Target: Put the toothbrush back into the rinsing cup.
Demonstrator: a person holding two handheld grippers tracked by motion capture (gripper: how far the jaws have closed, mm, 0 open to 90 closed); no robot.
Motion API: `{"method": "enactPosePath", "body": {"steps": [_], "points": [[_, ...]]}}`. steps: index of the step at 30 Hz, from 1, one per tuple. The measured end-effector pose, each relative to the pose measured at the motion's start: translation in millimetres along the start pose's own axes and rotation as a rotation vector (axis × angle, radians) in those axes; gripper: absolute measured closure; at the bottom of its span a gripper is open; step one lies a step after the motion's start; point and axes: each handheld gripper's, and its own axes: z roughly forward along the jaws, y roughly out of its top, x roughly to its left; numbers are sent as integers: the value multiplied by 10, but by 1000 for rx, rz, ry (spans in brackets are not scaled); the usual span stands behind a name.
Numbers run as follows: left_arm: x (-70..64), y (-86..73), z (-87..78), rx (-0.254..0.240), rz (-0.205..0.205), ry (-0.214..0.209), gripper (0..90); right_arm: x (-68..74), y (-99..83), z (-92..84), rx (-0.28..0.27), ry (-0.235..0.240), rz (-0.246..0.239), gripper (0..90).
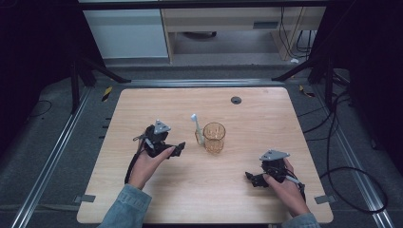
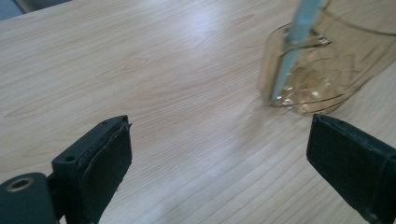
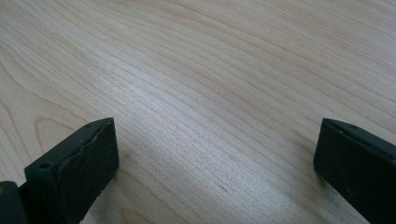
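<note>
Two sleeves in blue cloth come in at the bottom of the high view. One hand holds the left hand-held gripper (image 1: 179,149) a little left of the middle of the frame. The other hand holds the right hand-held gripper (image 1: 250,177) at the lower right. Both sit low over the wooden table (image 1: 266,118). An amber glass (image 1: 214,137) stands upright near the middle of the frame, just to the right of the left hand-held gripper and not touching it. A toothbrush (image 1: 196,127) stands in the glass and leans toward the upper left, with its white head sticking out above the rim.

From the left gripper view, the two black jaws are spread wide, one at the lower left and one at the lower right, with nothing between them but bare table (image 2: 154,70). The glass (image 2: 322,79) is at the upper right of the frame, close to the right jaw. The pale blue handle of the toothbrush (image 2: 294,46) goes down inside it to the bottom.

From the right gripper view, the jaws are spread wide too, and they hold nothing. Light wood of the table (image 3: 210,93) lies between them.
</note>
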Motion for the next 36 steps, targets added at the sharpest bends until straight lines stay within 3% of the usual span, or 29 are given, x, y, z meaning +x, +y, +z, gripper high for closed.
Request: {"method": "enactPosePath", "body": {"steps": [16, 25, 30, 36], "points": [[522, -341, 11, 111, -62, 122, 63, 0, 0, 0, 0, 0, 0, 4], [762, -531, 7, 171, -75, 183, 51, 0, 0, 0, 0, 0, 0, 3], [924, -631, -32, 181, -112, 211, 51, 0, 0, 0, 0, 0, 0, 4], [1028, -723, -26, 196, -133, 235, 44, 0, 0, 0, 0, 0, 0, 3]]}}
